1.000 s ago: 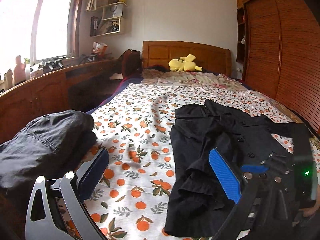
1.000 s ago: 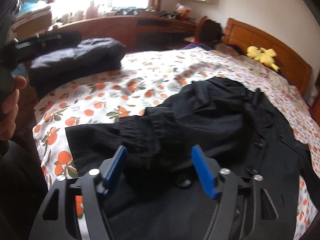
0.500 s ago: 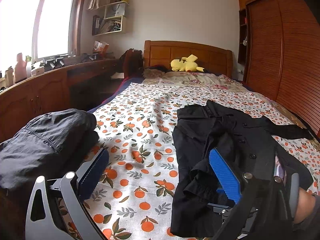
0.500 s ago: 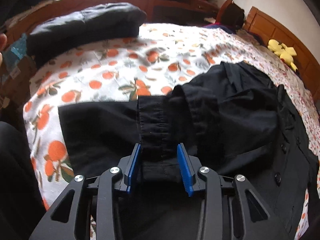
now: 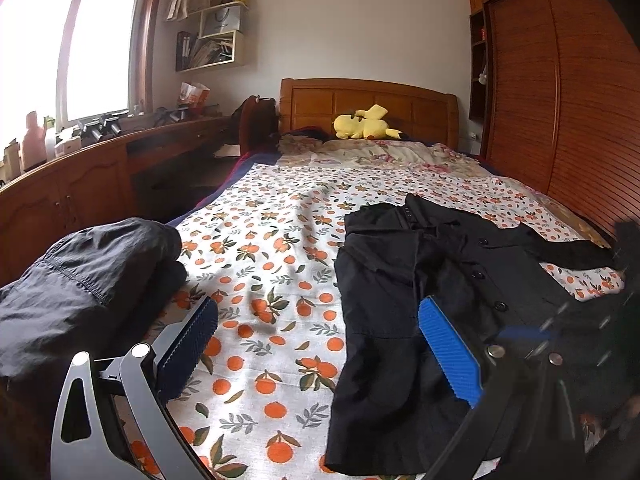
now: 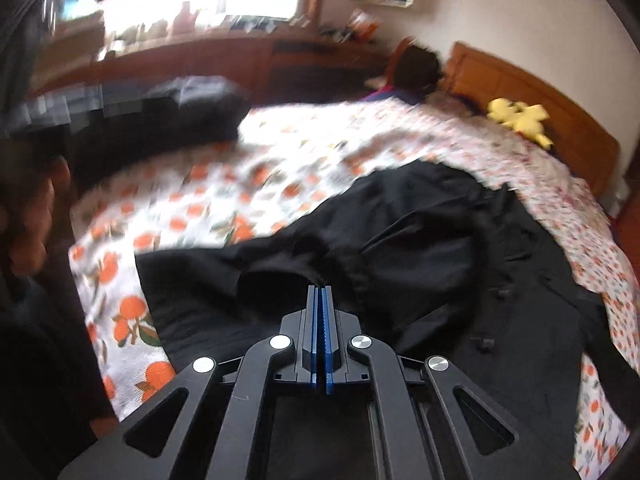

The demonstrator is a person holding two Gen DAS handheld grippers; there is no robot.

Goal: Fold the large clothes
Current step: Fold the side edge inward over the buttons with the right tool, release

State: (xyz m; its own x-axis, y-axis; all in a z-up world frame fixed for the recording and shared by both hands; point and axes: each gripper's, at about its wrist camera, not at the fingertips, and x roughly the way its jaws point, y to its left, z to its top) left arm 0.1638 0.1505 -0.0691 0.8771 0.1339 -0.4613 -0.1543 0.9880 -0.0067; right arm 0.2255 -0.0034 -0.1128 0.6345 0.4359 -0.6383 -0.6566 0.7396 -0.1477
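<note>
Nearest the right camera, the right tool [image 6: 320,300] has just clenched on a sleeve fold of the black buttoned coat [image 6: 420,240], which lies on the orange-print bed sheet [image 6: 208,200]. Left tool [image 5: 320,344] gapes, released. Beyond, a yellow plush toy [image 5: 364,124].

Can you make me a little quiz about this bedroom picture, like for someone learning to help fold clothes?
1. True or false: the left gripper has its jaws wide apart with nothing between them.
2. What is the right gripper pinching? A) the yellow plush toy B) a fold of the black coat C) the orange-print bedsheet
3. Fill in: the dark bundled garment lies on the ____ side of the bed in the left wrist view.

Key: 1 true. 2 B, the blue pads are closed together where the black cloth bunches at their tips. 3 left.
</note>
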